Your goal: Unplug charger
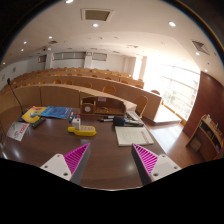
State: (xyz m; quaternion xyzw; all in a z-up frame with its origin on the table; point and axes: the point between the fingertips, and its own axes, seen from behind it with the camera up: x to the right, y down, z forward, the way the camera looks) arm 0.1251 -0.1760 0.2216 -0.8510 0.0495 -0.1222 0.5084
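1. the step in hand looks like the approach: the claw [110, 160] hovers above the dark brown wooden table [100, 160], its two fingers spread wide with nothing between them, the pink ribbed pads [75, 158] facing inward.
2. the charger cannot be picked out with certainty. the likeliest spot is the cluster of dark small items and cable [122, 120] beyond the fingers, near the middle of the table, just behind the white sheet of paper [133, 134]; which item is the plug and what it sits in cannot be told.
3. the next move, by judgement, calls for carrying the claw forward over the table toward that cluster, lining the fingers either side of the plug body, then closing and pulling straight out along the socket's axis.
4. counted: one claw with two fingers; one white sheet of paper; one yellow and blue flat gadget [82, 128] left of the dark cluster; one blue booklet with yellow edge [45, 113] farther left; one white printed card [17, 131] at the left end of the table; one light wooden box-like stand [100, 103] behind the items.
5. rows of wooden benches fill the room beyond; their number cannot be counted.
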